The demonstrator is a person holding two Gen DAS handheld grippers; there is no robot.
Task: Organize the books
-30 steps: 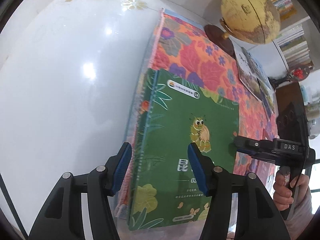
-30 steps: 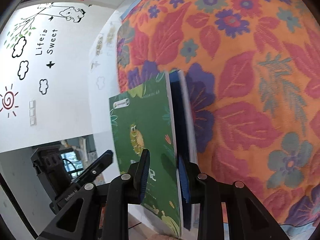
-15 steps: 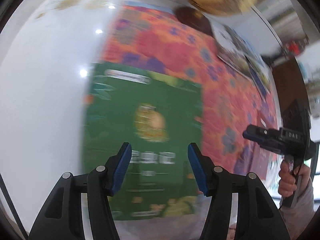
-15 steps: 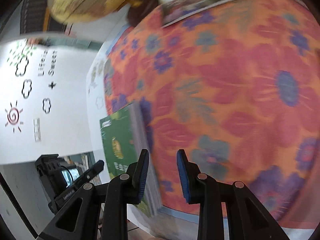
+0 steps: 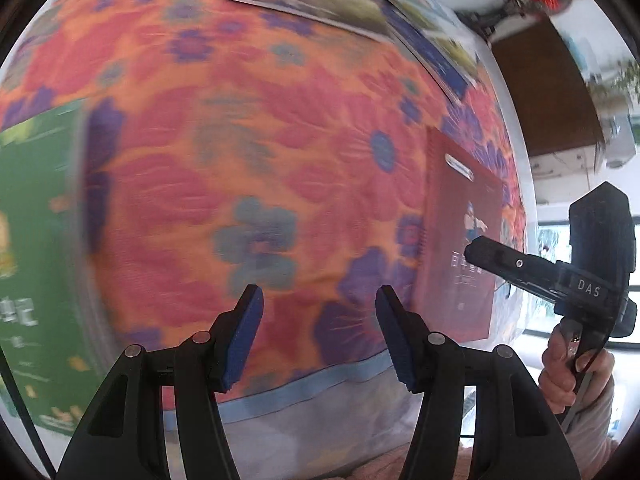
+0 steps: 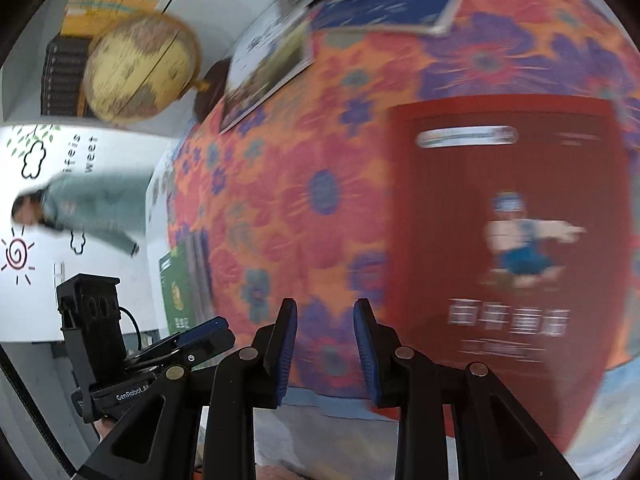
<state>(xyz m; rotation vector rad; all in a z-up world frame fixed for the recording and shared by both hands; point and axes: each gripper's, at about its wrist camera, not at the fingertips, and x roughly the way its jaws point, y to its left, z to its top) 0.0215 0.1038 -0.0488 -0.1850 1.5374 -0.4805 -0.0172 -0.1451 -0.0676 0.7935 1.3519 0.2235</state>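
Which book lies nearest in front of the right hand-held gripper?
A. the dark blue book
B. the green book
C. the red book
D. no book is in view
C: in the right wrist view the red book fills the cloth just ahead and to the right of the open right hand-held gripper; the green book lies far off to the left.

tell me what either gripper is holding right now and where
Nothing. The left gripper and right gripper are both open over the cloth, with nothing between the fingers.
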